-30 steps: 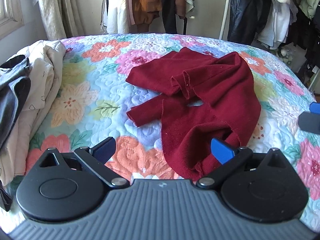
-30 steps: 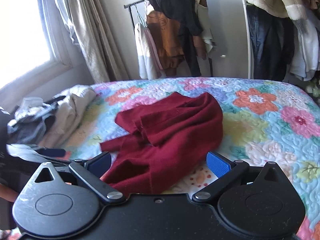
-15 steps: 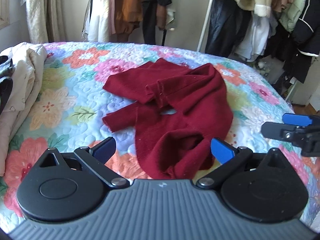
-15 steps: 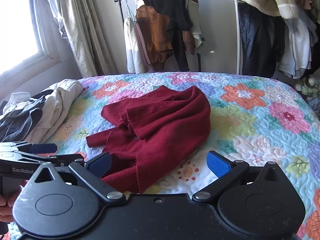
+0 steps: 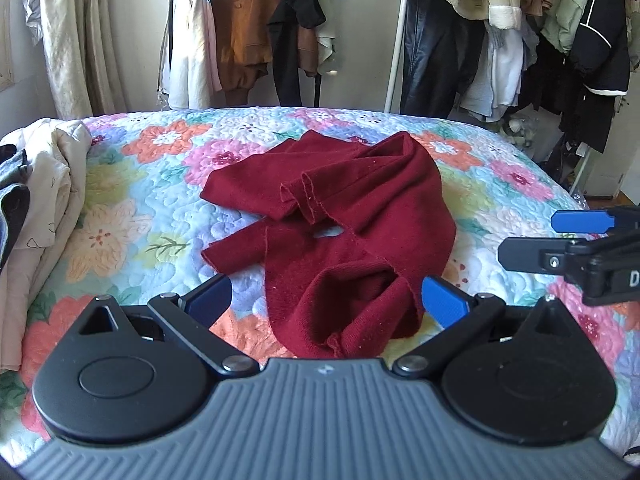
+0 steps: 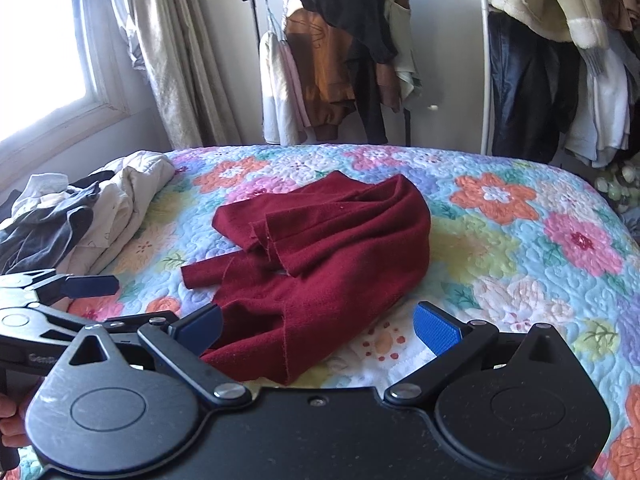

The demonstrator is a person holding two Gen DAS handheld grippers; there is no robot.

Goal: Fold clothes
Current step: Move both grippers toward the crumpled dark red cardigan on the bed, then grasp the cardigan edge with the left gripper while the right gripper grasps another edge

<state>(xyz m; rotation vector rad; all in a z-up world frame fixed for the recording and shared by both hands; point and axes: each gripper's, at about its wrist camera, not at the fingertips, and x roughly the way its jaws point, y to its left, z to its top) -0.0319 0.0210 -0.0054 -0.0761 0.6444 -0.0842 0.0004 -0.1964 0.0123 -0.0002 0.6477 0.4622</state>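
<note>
A crumpled dark red garment [image 5: 344,236] lies in a heap on the flowered quilt [image 5: 132,216]; it also shows in the right wrist view [image 6: 332,256]. My left gripper [image 5: 326,302] is open and empty, its blue pads either side of the garment's near edge, a little above it. My right gripper [image 6: 318,326] is open and empty just short of the garment's near right side. Each gripper shows in the other's view, the right one [image 5: 560,240] and the left one [image 6: 60,296], both with jaws apart.
A pile of cream and dark clothes [image 5: 32,200] sits on the bed's left side, seen also in the right wrist view [image 6: 88,208]. Clothes racks [image 5: 260,32] stand behind the bed, curtains [image 6: 168,60] and a window at left.
Both views have pulled back and tilted up a little, showing more of the racks. The right gripper has come further into the left wrist view. The garment has not moved.
</note>
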